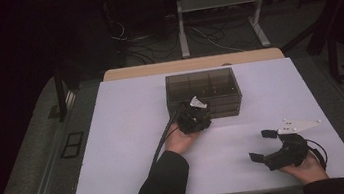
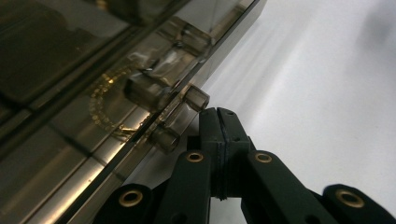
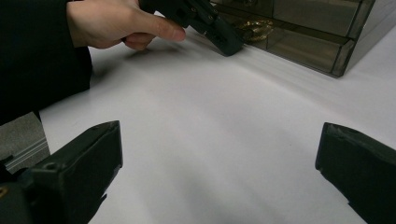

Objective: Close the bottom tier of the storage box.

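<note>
Nearest the person, at about four o'clock on the white tabletop (image 1: 129, 133), the right gripper (image 1: 263, 144) rests in the right hand (image 1: 309, 167), its fingers (image 3: 88, 158) spread wide with nothing but bare tabletop between them. It lies well apart from the box.

Farther in, near the tabletop's centre, the left hand (image 1: 181, 138) holds the left gripper (image 1: 198, 116) against the near face of the smoky transparent drawer box (image 1: 202, 88), which stands toward twelve o'clock on the tabletop. In the left gripper view the fingers (image 2: 219, 122) are pressed flat together, with nothing between them. Their tips sit just beside two small clear cylindrical drawer knobs (image 2: 197, 99): one at about eleven o'clock from the tips, the other (image 2: 166, 137) at about nine o'clock. Whether the tips touch either knob cannot be told.

Behind the box front, a gold chain (image 2: 105, 105) lies curled inside a drawer.
</note>
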`<action>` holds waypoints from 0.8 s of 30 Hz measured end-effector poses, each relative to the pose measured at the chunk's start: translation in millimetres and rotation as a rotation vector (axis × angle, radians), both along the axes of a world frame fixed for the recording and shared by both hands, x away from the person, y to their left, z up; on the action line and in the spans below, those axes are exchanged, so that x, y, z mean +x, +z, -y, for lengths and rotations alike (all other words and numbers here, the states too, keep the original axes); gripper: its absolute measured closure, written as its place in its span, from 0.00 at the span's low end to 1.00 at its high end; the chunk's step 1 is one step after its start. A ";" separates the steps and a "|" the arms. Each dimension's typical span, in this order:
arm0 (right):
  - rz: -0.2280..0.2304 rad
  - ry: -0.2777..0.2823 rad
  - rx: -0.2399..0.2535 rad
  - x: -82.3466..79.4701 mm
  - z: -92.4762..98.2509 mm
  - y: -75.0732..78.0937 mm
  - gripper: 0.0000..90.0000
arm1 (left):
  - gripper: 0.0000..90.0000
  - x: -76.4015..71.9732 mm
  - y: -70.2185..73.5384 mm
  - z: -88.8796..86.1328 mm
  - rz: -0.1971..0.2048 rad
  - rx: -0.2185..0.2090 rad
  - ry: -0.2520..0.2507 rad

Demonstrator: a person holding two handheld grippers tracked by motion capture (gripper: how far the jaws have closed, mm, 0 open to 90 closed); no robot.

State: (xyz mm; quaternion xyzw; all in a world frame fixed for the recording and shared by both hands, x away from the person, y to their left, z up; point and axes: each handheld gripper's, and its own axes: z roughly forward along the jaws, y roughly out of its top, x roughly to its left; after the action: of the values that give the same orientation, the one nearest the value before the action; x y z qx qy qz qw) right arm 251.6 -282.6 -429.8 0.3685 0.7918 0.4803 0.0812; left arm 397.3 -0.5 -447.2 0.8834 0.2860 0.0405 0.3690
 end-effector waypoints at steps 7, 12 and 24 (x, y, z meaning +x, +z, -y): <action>0.001 0.000 0.000 0.0 0.0 0.0 0.00 | 0.99 0.1 2.0 -2.2 0.015 0.000 0.026; 0.001 0.000 0.000 0.4 -0.1 -0.1 0.00 | 0.97 -7.3 5.8 -5.3 0.001 -0.039 -0.008; -0.002 -0.008 0.006 0.7 -1.0 0.6 0.00 | 0.62 -23.1 23.4 -11.8 0.023 -0.045 -0.077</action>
State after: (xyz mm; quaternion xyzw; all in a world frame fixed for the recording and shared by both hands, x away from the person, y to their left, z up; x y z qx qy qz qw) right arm 252.3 -281.6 -429.2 0.3725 0.7889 0.4820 0.0812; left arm 374.3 11.3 -423.8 0.8847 0.2484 0.0302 0.3933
